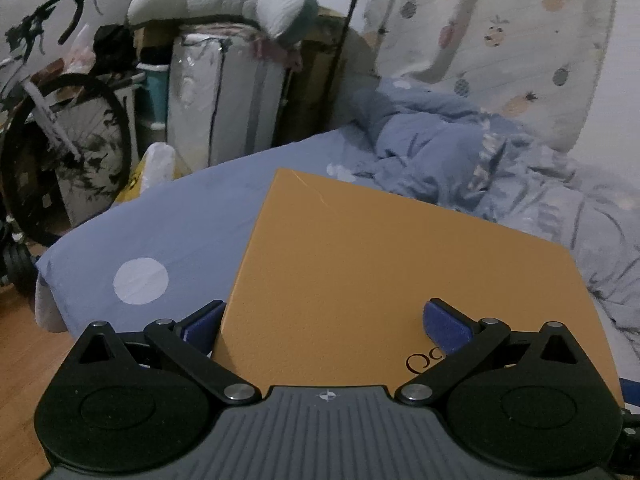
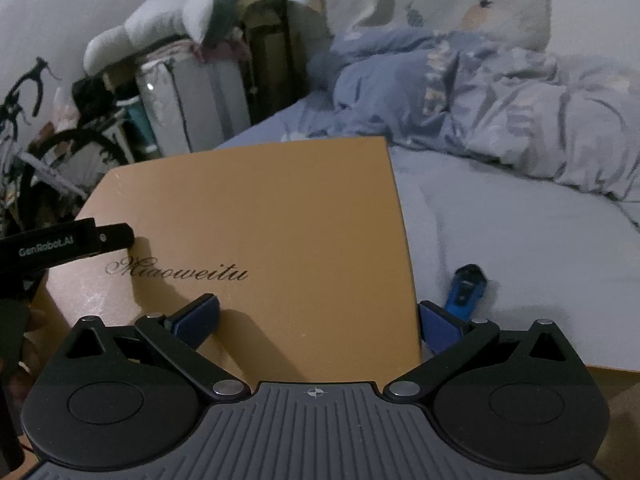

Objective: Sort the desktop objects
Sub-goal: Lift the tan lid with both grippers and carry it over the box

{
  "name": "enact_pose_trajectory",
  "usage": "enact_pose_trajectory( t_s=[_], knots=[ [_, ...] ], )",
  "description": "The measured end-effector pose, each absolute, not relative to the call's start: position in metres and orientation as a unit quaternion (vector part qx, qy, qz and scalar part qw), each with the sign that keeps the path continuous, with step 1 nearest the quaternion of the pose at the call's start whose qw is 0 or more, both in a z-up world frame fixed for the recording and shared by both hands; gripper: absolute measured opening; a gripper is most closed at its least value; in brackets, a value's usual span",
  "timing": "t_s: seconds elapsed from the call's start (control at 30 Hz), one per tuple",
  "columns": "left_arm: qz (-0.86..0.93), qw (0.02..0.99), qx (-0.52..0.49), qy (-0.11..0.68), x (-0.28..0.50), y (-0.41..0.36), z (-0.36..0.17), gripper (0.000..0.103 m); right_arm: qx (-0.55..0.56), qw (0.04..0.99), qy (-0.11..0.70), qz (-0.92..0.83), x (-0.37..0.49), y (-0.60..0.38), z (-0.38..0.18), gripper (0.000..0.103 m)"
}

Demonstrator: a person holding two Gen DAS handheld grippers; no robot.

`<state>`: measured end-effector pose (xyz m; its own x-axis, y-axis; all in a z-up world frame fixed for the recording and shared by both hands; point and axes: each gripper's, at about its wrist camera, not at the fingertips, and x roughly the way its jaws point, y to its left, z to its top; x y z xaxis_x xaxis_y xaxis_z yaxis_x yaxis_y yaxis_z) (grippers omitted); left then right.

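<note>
Right wrist view shows your 2 grippers, right gripper (image 2: 318, 320) and left gripper (image 1: 324, 322), both spread wide over the orange box (image 2: 256, 216); the blue device (image 2: 466, 286) lies right, apparently unsorted.

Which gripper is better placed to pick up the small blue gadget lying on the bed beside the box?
Right, probably. The blue gadget lies just beyond the right gripper, whose jaws are open, past the box edge. The left gripper is at the box's far side.
</note>
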<state>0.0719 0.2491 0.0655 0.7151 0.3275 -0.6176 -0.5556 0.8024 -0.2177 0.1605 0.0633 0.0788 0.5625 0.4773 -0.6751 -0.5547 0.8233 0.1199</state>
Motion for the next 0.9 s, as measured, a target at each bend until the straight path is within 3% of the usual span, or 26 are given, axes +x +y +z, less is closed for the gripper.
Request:
enact_pose_trajectory(
  t_s=[0.9],
  knots=[
    [0.125, 0.947, -0.16, 0.249, 0.071, 0.113, 0.118, 0.103, -0.017, 0.933, 0.302, 0.196, 0.098, -0.121, 0.145, 0.103]
  ],
)
